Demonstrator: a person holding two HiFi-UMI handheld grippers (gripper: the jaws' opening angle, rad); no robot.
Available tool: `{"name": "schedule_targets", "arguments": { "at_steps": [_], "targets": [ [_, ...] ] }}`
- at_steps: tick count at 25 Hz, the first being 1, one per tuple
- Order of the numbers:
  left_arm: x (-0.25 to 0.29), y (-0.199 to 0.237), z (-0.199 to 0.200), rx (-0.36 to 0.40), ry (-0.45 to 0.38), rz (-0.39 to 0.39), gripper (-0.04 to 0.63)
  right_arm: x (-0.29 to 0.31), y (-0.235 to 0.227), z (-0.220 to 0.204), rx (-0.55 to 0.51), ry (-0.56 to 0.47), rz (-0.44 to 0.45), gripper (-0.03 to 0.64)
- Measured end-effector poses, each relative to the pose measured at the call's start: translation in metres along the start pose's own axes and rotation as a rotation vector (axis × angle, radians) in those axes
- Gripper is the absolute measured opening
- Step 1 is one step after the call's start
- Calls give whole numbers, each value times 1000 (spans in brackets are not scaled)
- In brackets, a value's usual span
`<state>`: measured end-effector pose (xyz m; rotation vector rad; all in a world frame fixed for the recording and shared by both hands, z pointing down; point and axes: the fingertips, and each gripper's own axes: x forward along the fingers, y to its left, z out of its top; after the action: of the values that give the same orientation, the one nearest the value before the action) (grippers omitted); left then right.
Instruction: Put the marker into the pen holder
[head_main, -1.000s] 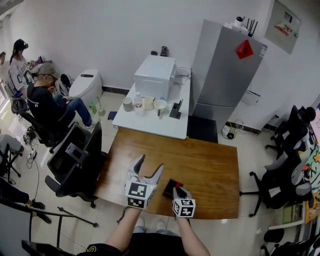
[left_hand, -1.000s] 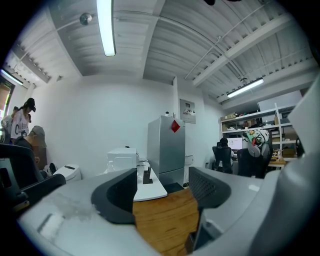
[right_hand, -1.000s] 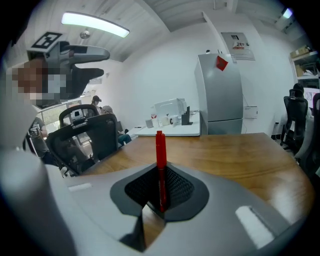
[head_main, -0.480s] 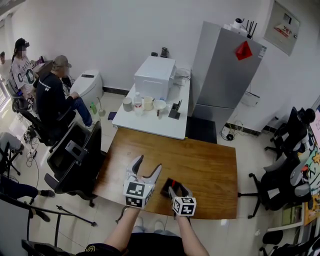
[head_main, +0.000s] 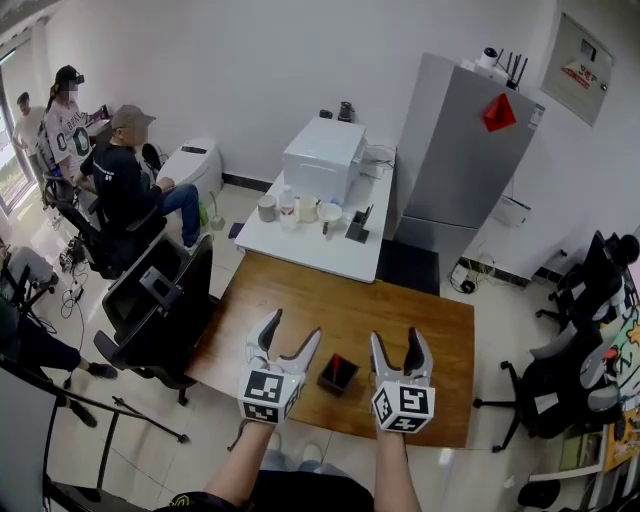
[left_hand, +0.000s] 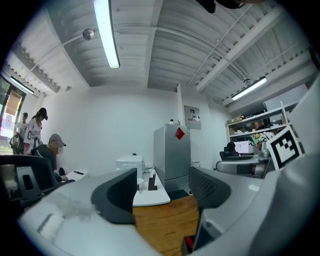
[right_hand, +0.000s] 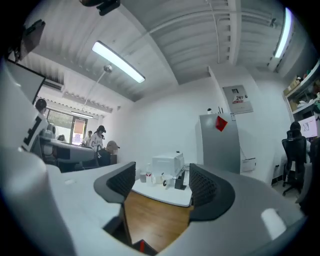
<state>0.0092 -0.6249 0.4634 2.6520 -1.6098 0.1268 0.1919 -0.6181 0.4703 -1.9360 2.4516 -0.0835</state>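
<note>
Raised off the pen holder (head_main: 338, 376), the right hand-held gripper (head_main: 398, 342) has just been opened, empty; the left hand-held gripper (head_main: 291, 330) gapes empty. The marker (head_main: 334, 361) (a red sliver in both gripper views) is seen inside the holder.

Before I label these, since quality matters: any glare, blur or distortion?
Head view: even light, sharp, wide-angle lean at the edges. Left gripper view: heavy fisheye, dark corners, ceiling lamp glaring. Right gripper view: same fisheye, window overbright.
</note>
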Motion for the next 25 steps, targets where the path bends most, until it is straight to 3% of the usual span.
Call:
{"name": "schedule_targets", "arguments": {
  "at_steps": [5, 11, 17, 21, 25],
  "targets": [
    [-26, -6, 23, 28, -40, 16, 324, -24, 11, 30, 28, -79, 22, 331],
    [-53, 1, 27, 34, -55, 2, 325, -40, 60, 35, -17, -86, 46, 336],
    [-125, 31, 10, 50, -43, 9, 325, -83, 84, 35, 40, -132, -29, 338],
    [-168, 58, -9, 33, -35, 17, 325, -111, 116, 11, 75, -36, -85, 337],
    [-190, 56, -13, -6, -38, -21, 325, -127, 149, -11, 107, 72, -81, 337]
  ]
}}
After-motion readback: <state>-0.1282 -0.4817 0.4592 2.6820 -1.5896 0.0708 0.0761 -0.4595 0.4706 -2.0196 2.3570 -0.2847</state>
